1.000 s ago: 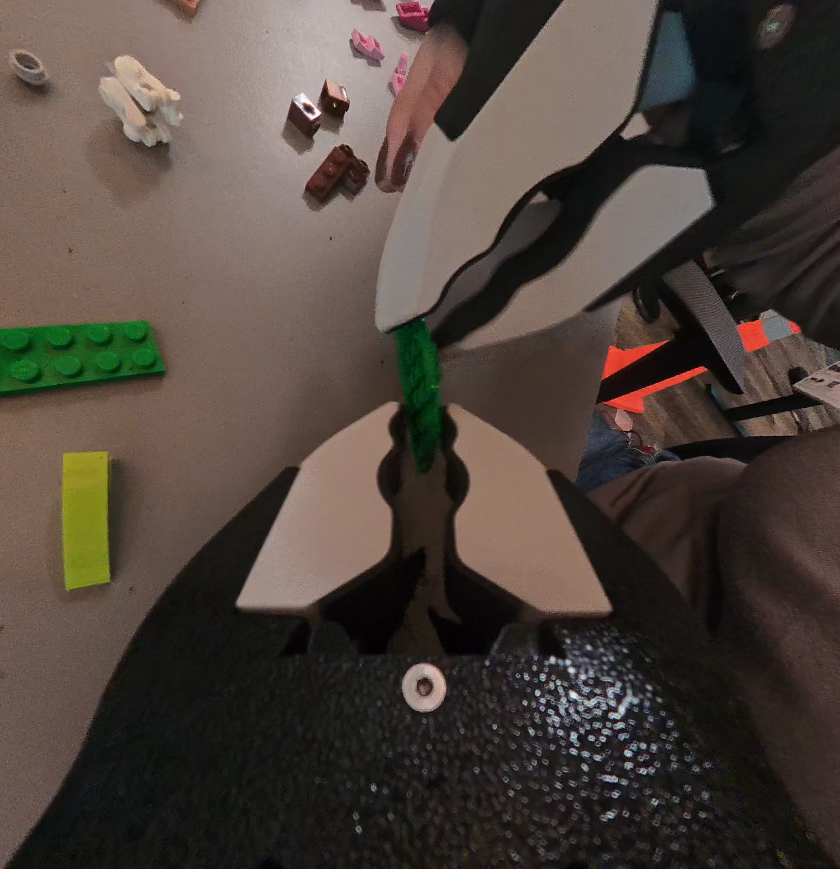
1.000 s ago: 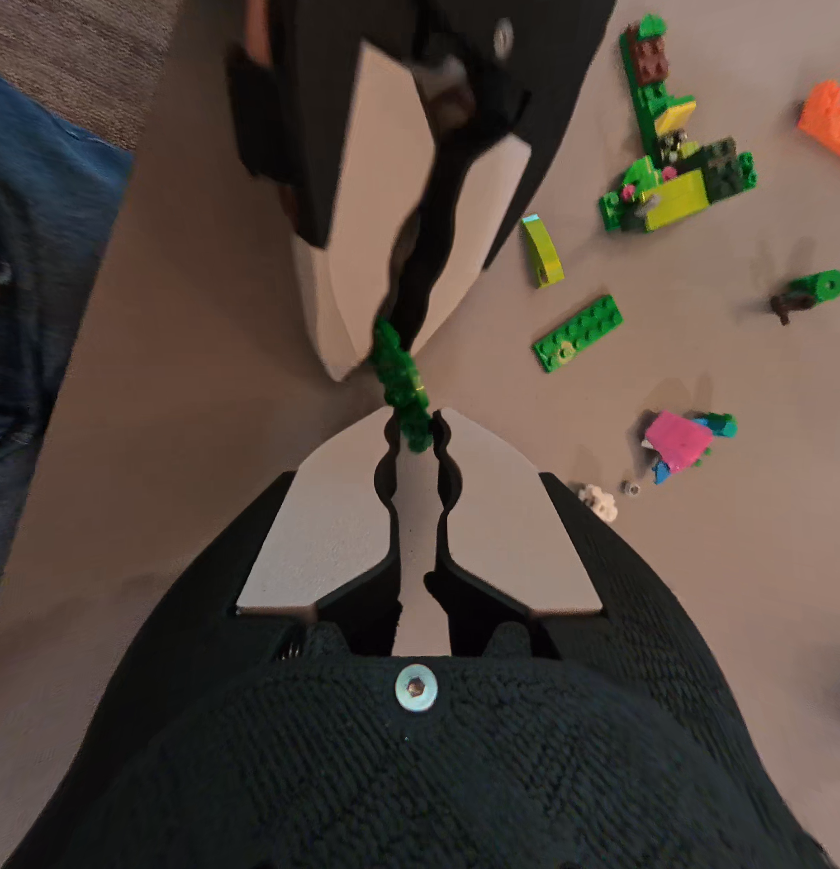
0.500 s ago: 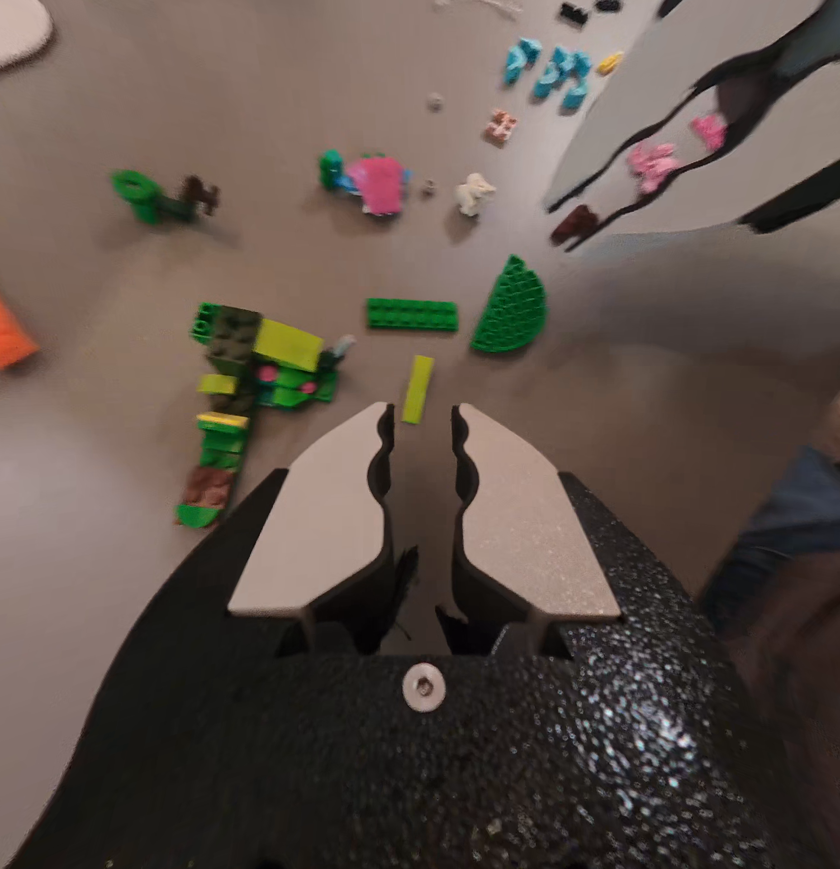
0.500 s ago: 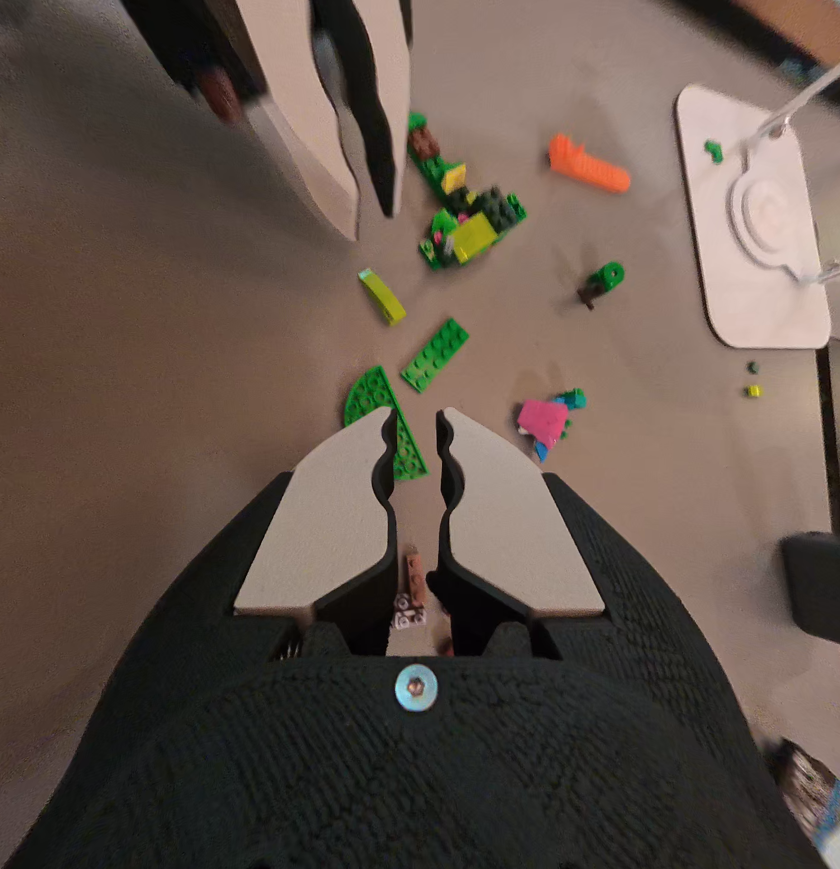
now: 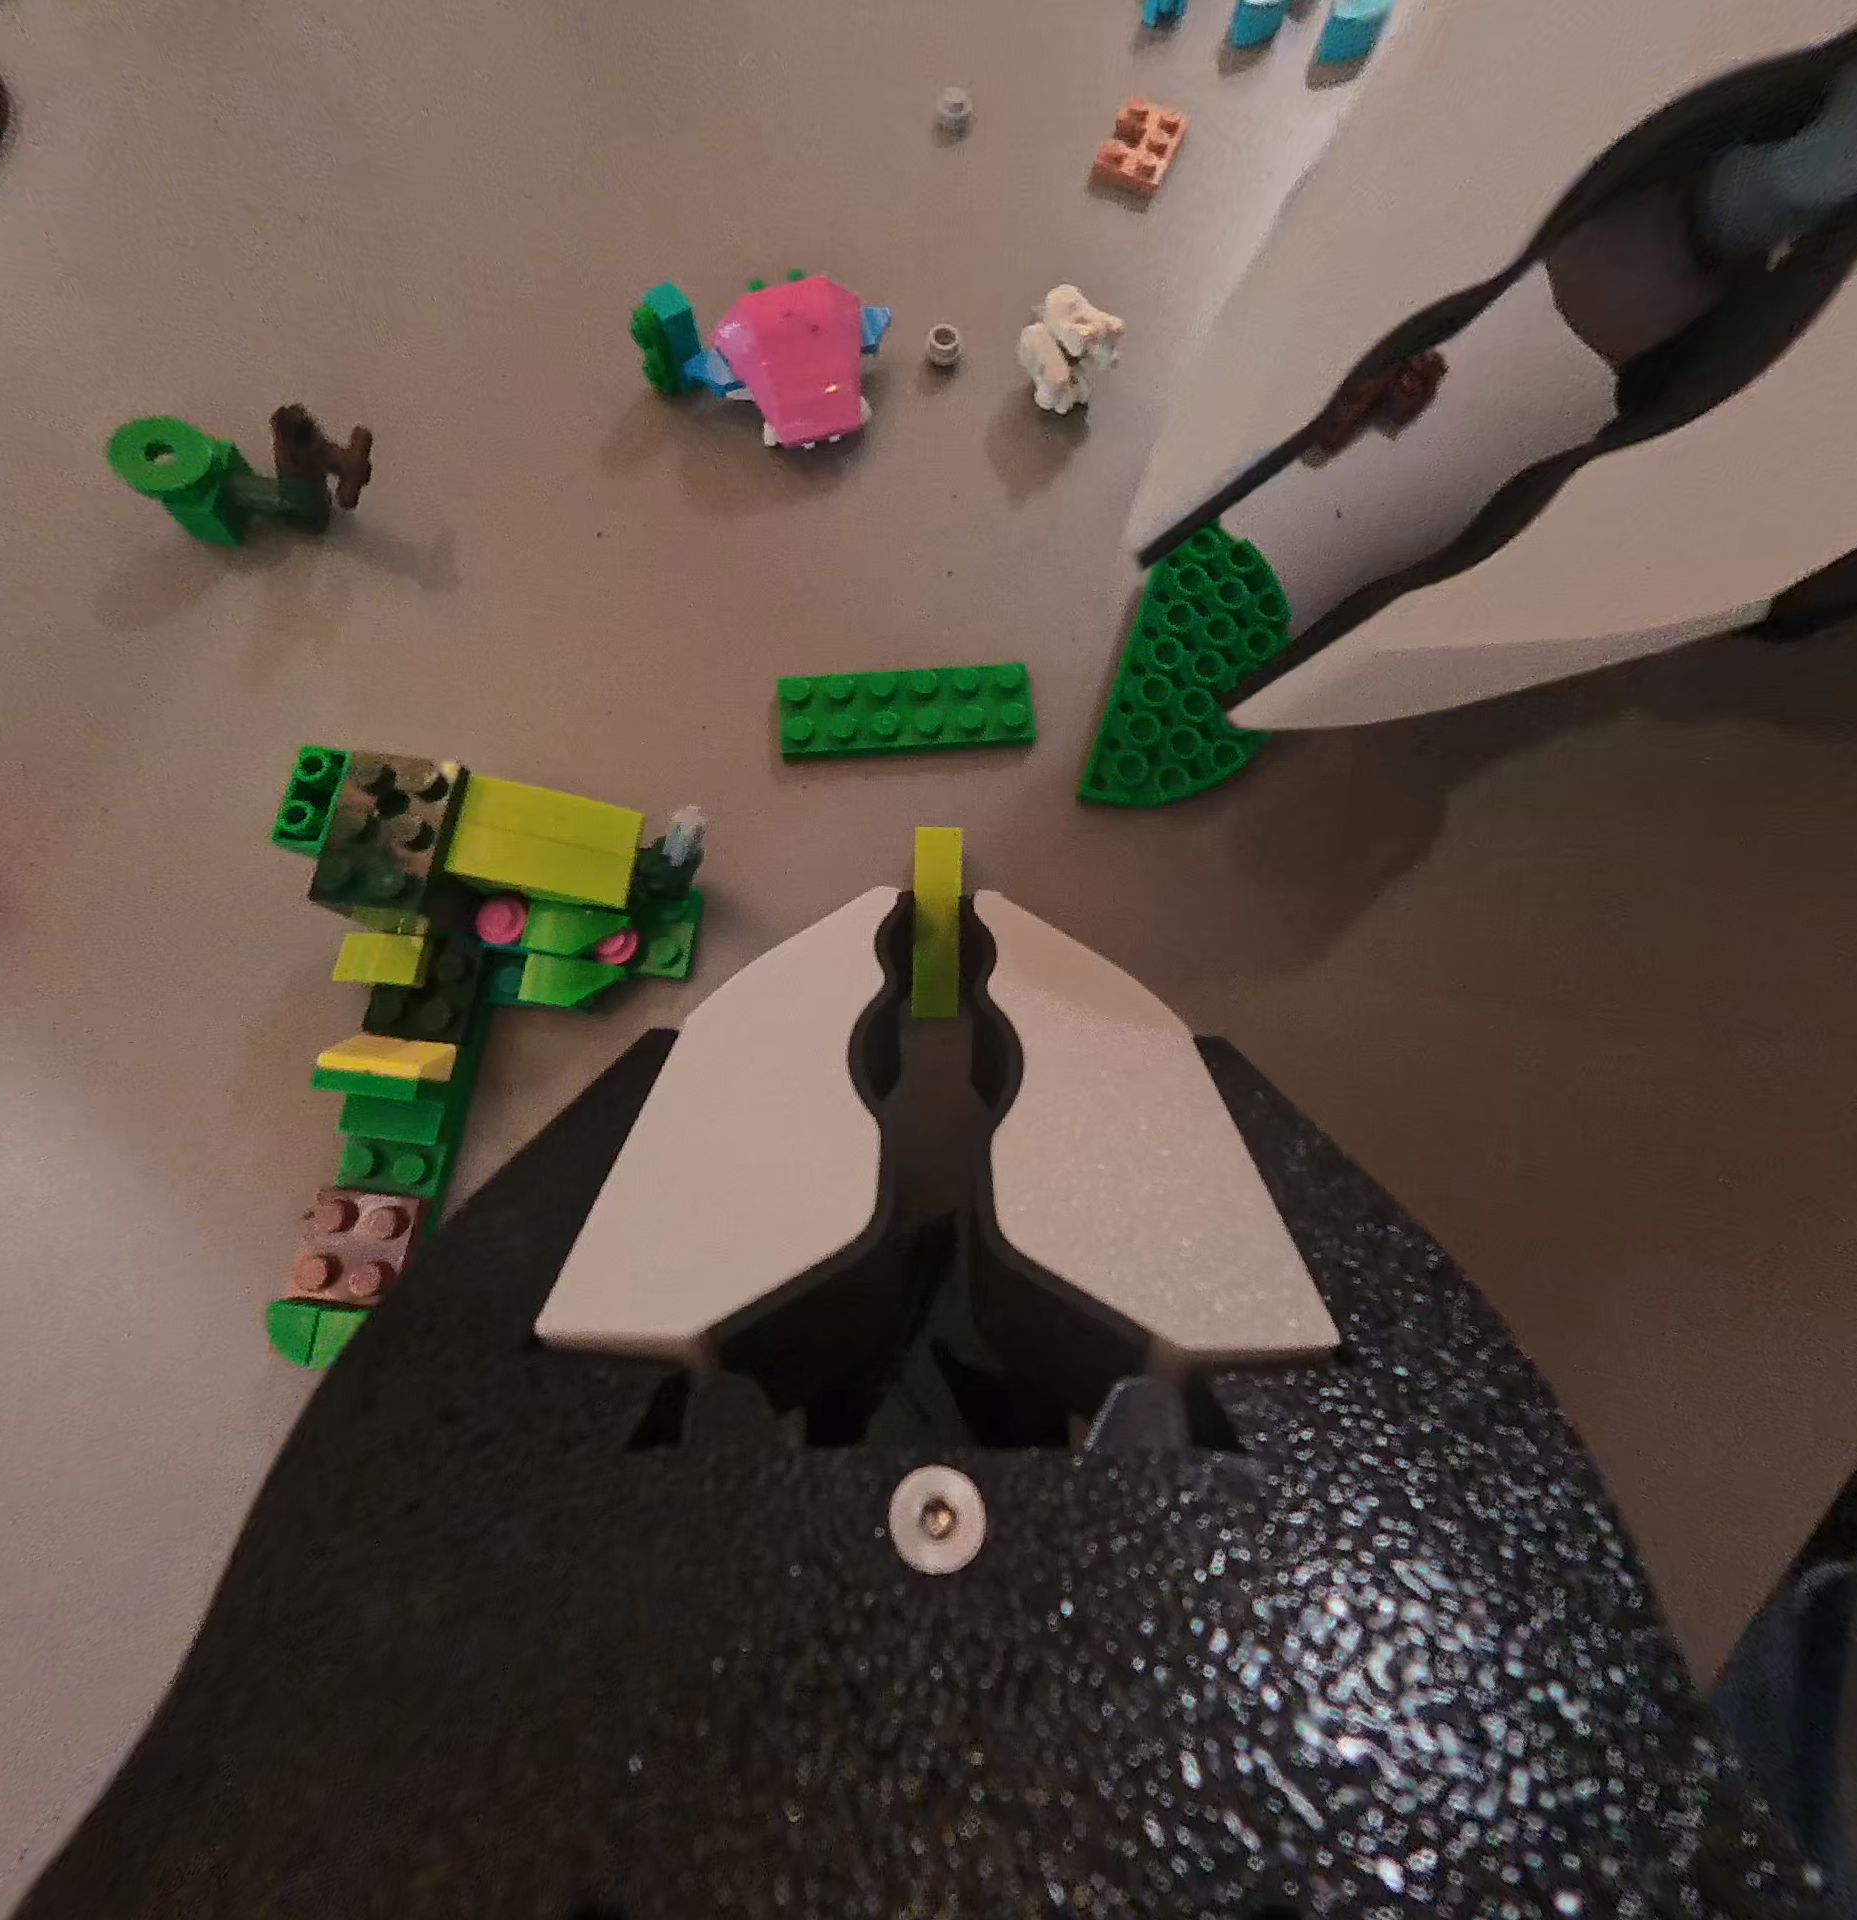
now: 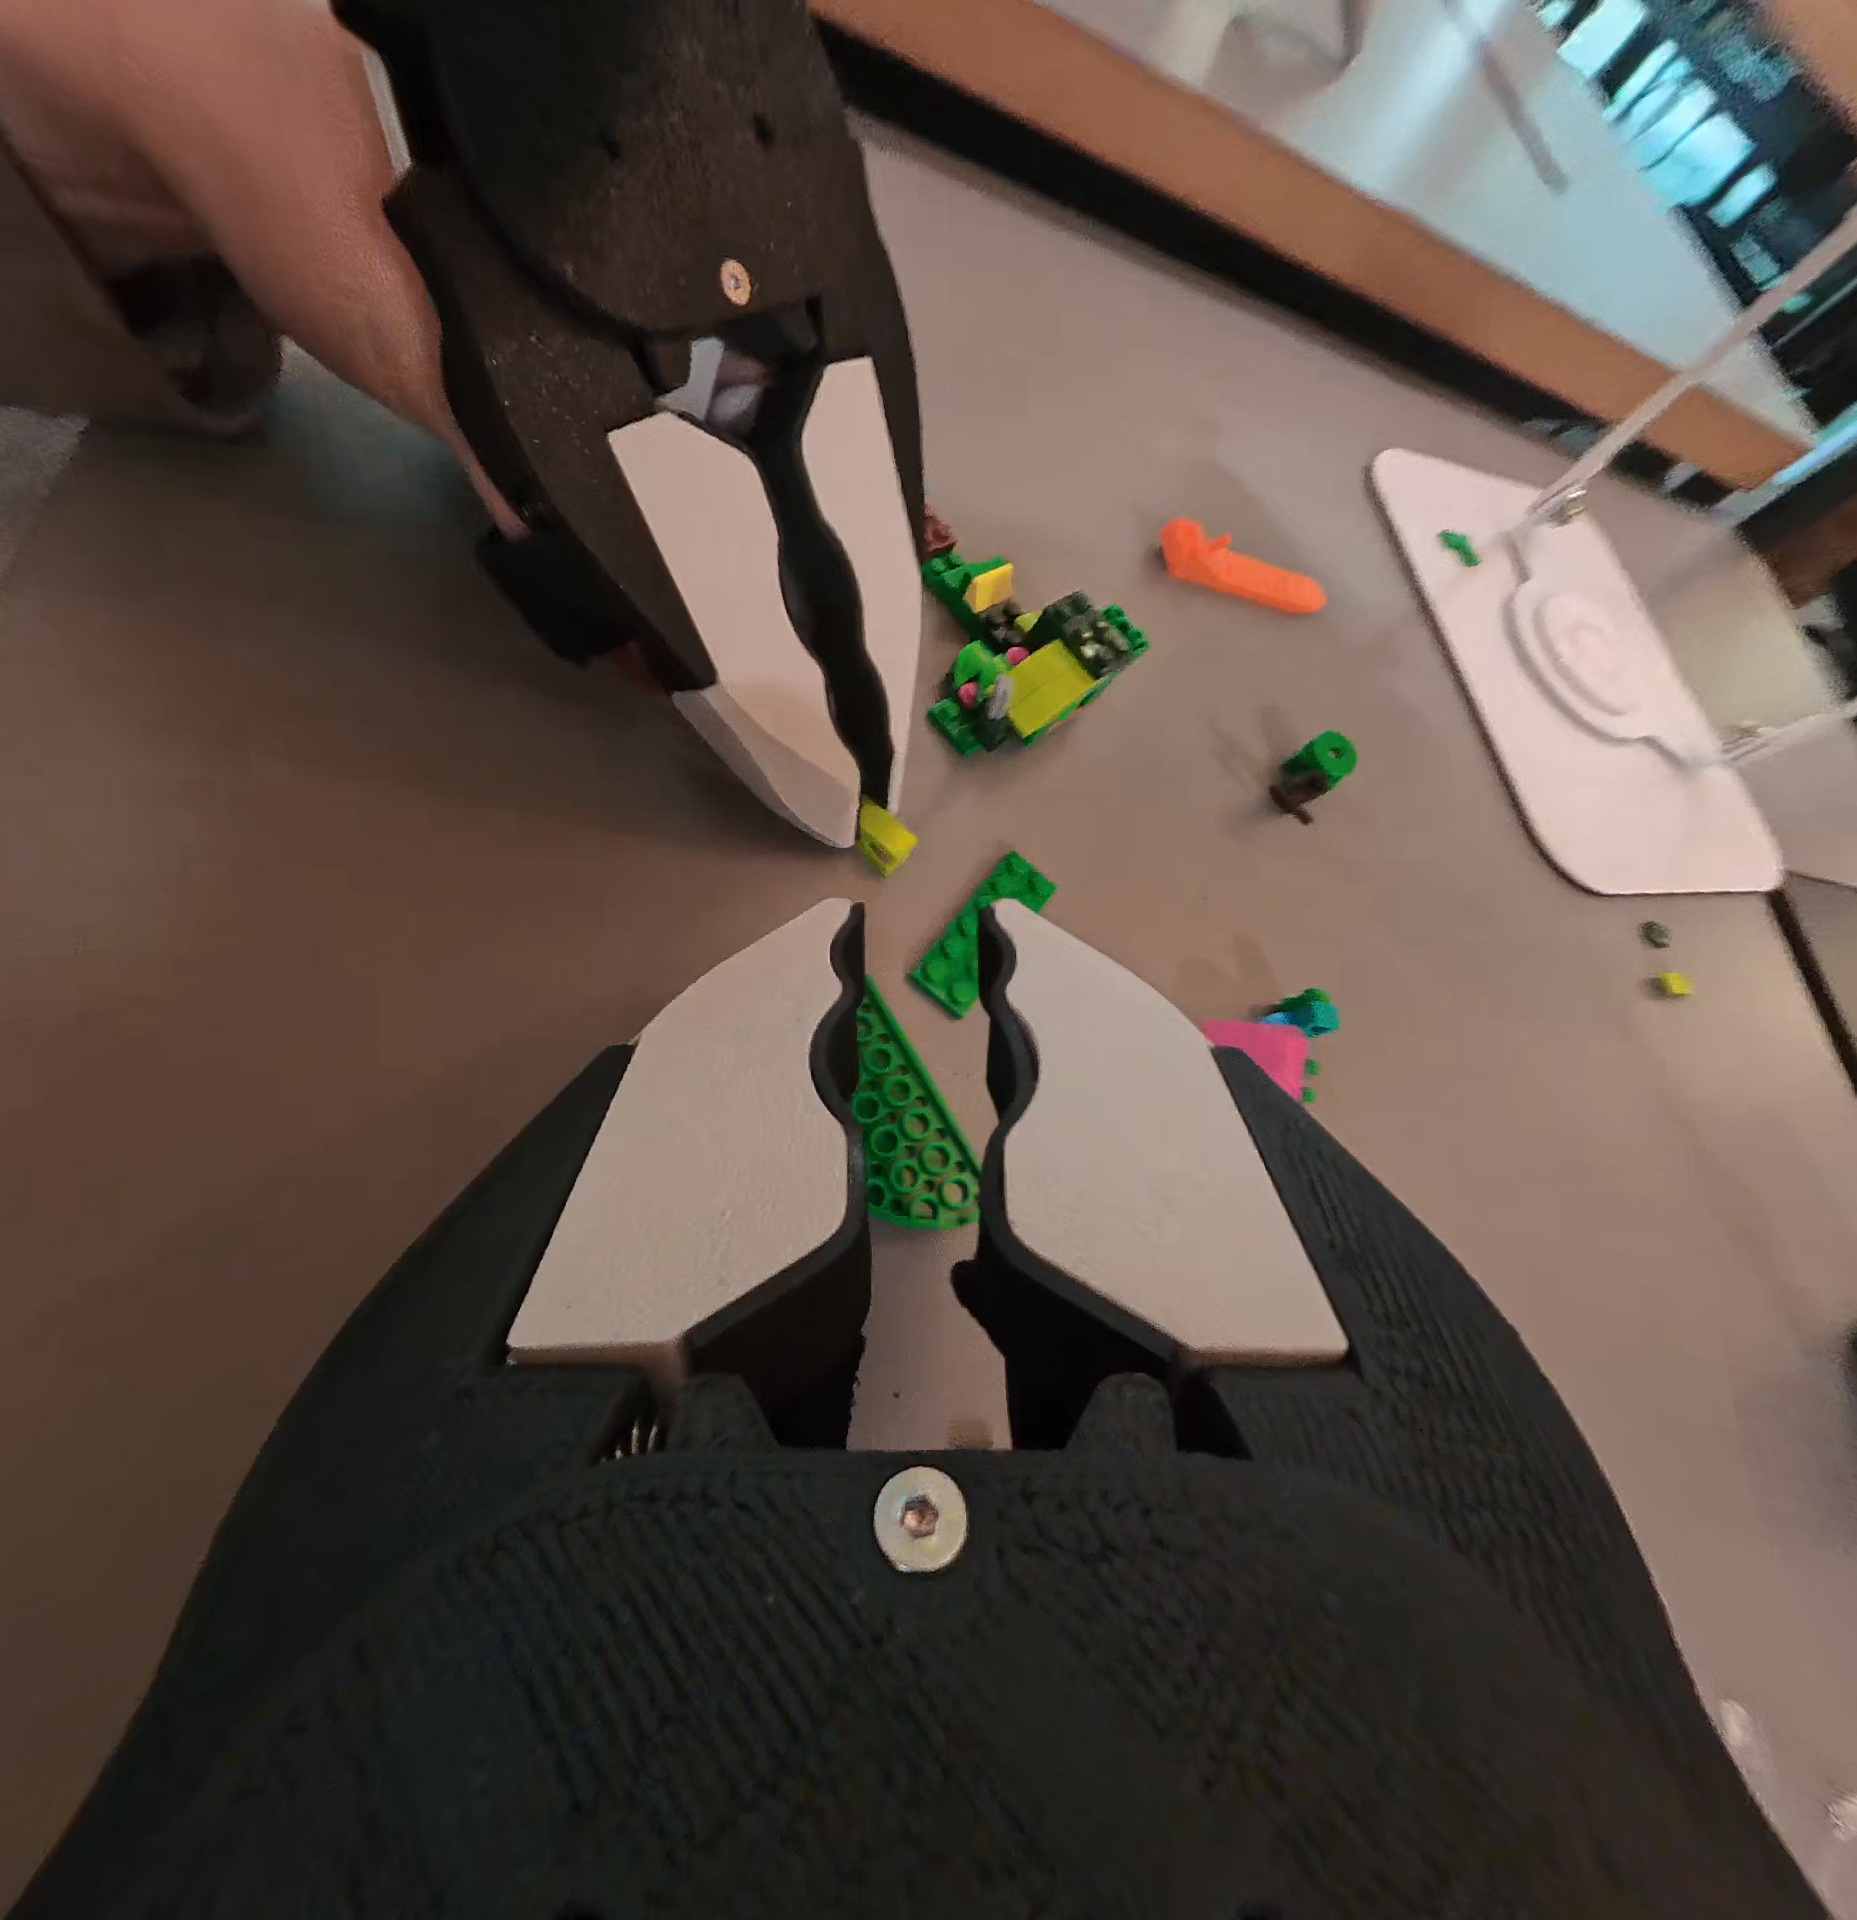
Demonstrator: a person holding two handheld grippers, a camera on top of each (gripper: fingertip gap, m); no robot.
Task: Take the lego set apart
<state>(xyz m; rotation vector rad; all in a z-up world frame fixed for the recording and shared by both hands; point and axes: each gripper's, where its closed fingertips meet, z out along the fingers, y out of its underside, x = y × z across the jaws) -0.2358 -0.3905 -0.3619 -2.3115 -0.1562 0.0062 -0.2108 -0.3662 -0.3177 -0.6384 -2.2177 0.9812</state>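
Observation:
The part-built green and lime lego set (image 5: 456, 935) lies on the grey table, and shows in the right wrist view too (image 6: 1028, 665). My left gripper (image 5: 934, 899) is down at the table, its fingers closed narrowly on a lime tile (image 5: 936, 920). The right wrist view shows the left gripper (image 6: 870, 816) with the tile (image 6: 884, 837) at its tips. My right gripper (image 6: 919, 909) is open and straddles a green rounded plate (image 6: 908, 1132) that lies flat, underside up. The left wrist view shows the right gripper (image 5: 1186, 636) over that plate (image 5: 1173, 686).
A green 2x6 plate (image 5: 906, 712) lies between the set and the rounded plate. A pink and blue piece (image 5: 789, 358), a white figure (image 5: 1069, 348) and a green and brown piece (image 5: 228, 478) lie farther off. An orange tool (image 6: 1241, 577) and a white base (image 6: 1568, 675) sit at the far right. Tip to tip, the grippers are about 6 cm apart.
A second ago both grippers held the green rounded plate between them in the air. It now lies on the table. The left gripper dropped onto the lime tile and closed; the right lowered, open.

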